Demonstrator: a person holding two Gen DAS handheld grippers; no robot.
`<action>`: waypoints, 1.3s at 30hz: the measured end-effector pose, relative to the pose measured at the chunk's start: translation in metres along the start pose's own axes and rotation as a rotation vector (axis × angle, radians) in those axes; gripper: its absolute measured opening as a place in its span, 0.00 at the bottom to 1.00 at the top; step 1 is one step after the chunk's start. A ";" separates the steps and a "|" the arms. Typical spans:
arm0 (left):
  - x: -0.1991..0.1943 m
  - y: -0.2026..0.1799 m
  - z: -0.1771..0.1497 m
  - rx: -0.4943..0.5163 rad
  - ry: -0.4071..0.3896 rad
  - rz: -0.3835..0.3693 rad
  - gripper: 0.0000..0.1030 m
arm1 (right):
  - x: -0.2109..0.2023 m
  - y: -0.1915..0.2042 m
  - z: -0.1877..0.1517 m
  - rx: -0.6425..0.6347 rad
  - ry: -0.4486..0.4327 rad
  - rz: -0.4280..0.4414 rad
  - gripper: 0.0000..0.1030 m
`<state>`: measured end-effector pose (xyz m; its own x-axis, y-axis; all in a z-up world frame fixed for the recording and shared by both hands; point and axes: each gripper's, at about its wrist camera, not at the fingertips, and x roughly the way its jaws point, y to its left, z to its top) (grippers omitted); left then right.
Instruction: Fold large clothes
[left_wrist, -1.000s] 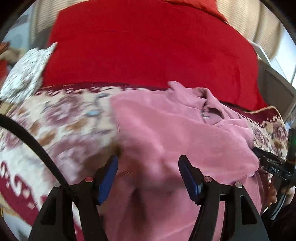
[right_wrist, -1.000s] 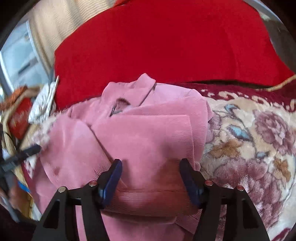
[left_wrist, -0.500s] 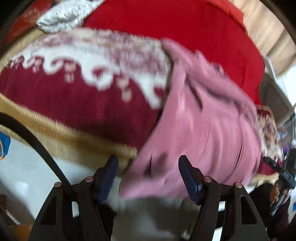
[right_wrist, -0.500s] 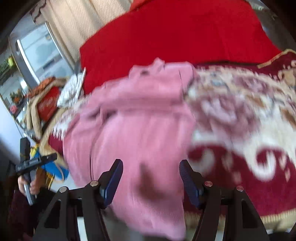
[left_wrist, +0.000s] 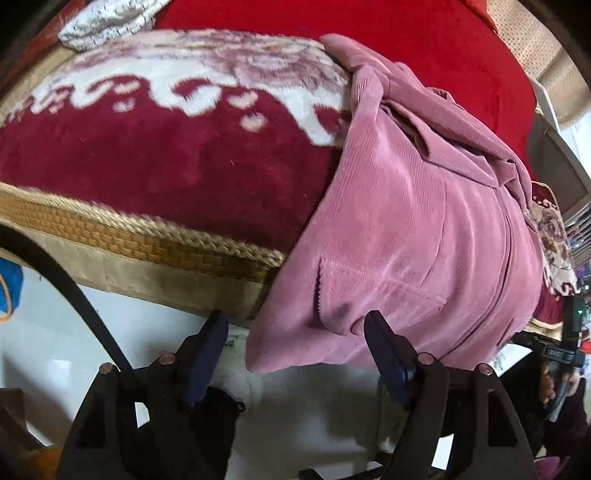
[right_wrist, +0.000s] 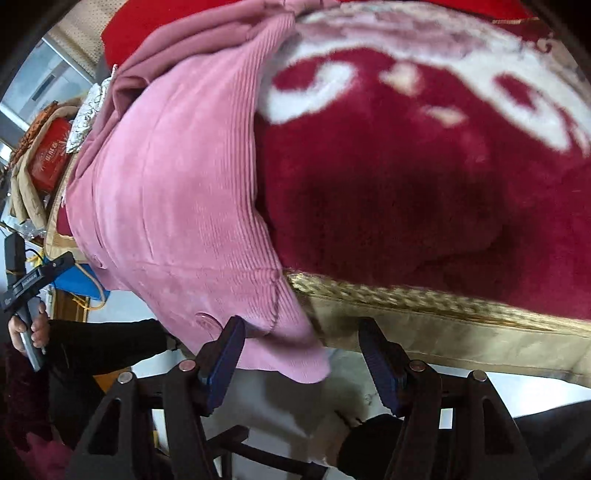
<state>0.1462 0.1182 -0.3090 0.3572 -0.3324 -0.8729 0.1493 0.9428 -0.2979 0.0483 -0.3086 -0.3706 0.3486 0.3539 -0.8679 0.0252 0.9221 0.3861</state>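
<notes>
A pink corduroy jacket (left_wrist: 406, 221) lies on the bed and its hem hangs over the front edge. In the left wrist view, the hem's lower left corner dangles between the fingers of my left gripper (left_wrist: 295, 343). Its jaws are opening and the pads do not press the cloth. In the right wrist view the same jacket (right_wrist: 177, 184) drops its lower right corner between the fingers of my right gripper (right_wrist: 301, 350). That gripper is open, with the left pad just beside the fabric.
A plush red and white blanket (left_wrist: 166, 155) with a gold braided border (right_wrist: 424, 299) covers the bed. A red quilt (left_wrist: 388, 44) lies behind it. A red box (right_wrist: 50, 155) and a blue item (right_wrist: 79, 286) sit at the left. Pale floor shows below.
Both grippers have come down from over the jacket on the bed to the bed's front edge. The hanging hem corners now sit between their fingers.
</notes>
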 end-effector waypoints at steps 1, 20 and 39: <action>0.002 0.001 -0.001 0.002 0.008 -0.007 0.74 | 0.003 0.004 0.000 -0.010 0.007 0.022 0.67; 0.016 0.001 -0.001 0.040 0.003 0.068 0.64 | 0.013 0.044 -0.007 -0.114 -0.009 0.091 0.65; 0.082 -0.006 -0.012 0.042 0.215 -0.022 0.08 | 0.033 0.066 -0.009 -0.146 0.006 0.041 0.32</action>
<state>0.1637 0.0853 -0.3828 0.1495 -0.3357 -0.9300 0.1946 0.9322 -0.3052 0.0529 -0.2350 -0.3765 0.3406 0.3921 -0.8545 -0.1252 0.9197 0.3721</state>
